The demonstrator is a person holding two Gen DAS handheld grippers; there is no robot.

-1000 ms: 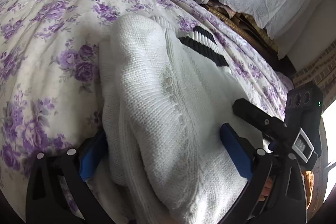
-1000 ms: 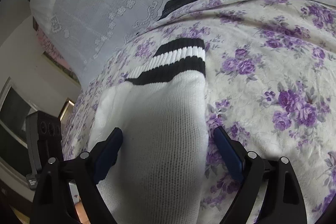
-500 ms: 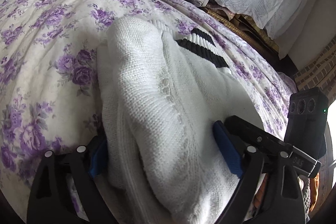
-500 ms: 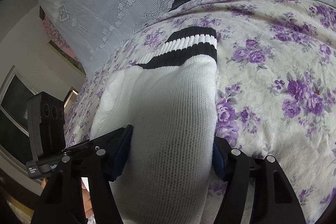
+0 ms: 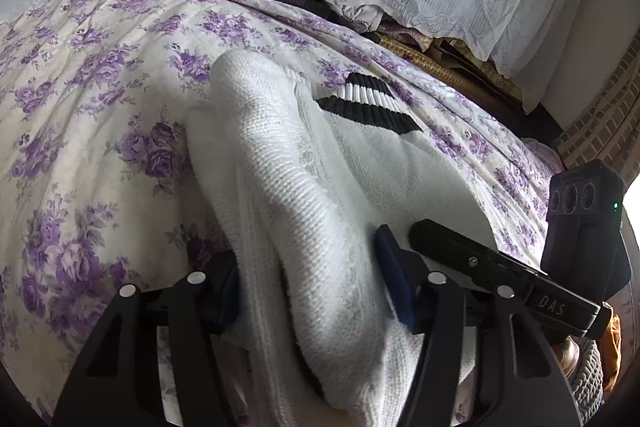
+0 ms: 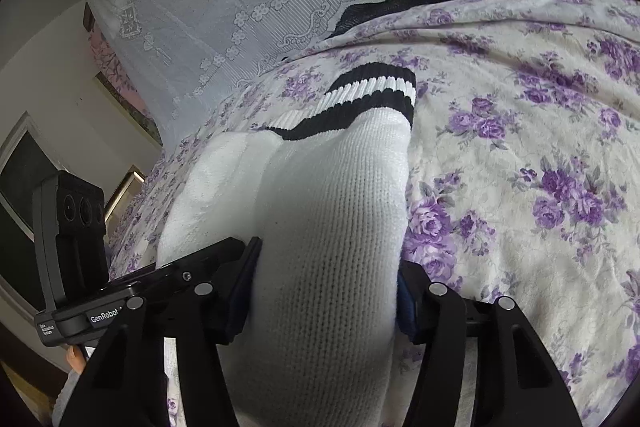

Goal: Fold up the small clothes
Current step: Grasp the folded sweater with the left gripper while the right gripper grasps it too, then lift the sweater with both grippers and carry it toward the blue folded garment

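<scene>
You are pinching the white knit sweater with black-striped cuff (image 5: 304, 195) in both the left claw (image 5: 308, 291) and right claw (image 6: 326, 291); it is lying ahead on the purple-flowered bedspread (image 6: 520, 147). It looks soft, light and floppy, so grip bunched edges.

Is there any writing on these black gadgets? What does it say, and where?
"DAS": on the black bar of the right claw's body, seen from the left camera.
"GenRobot": on the black bar of the left claw's body, seen from the right camera; the word is cut off there.
Small print beside it, at the bar's end: too small to read.
</scene>
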